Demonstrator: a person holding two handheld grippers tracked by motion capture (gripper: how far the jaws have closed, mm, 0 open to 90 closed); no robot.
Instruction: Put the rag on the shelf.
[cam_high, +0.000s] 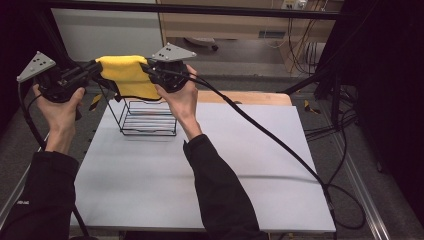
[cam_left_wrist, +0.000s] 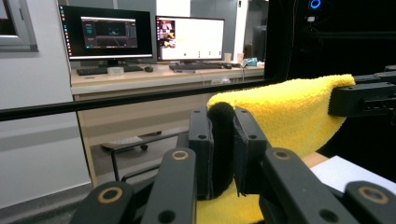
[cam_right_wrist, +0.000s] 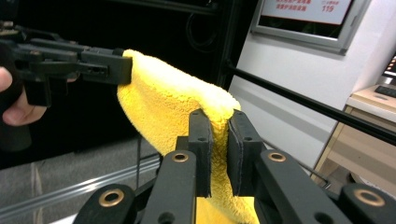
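Above 1 wire rack (cam_high: 149, 119), 2 grippers, left (cam_high: 96, 67) & right (cam_high: 146, 67), each grasp 1 yellow towel (cam_high: 127, 75).

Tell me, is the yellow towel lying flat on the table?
No, the towel is held up in the air between the left gripper and the right gripper, above the wire rack.

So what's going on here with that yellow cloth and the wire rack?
A person is holding a yellow towel stretched between two hand-held grippers. The left gripper has its jaws shut on one end, and the right gripper is shut on the other. The towel hangs in the air just above a black wire rack that stands on the white table. Whether it touches the rack yet is hard to tell.
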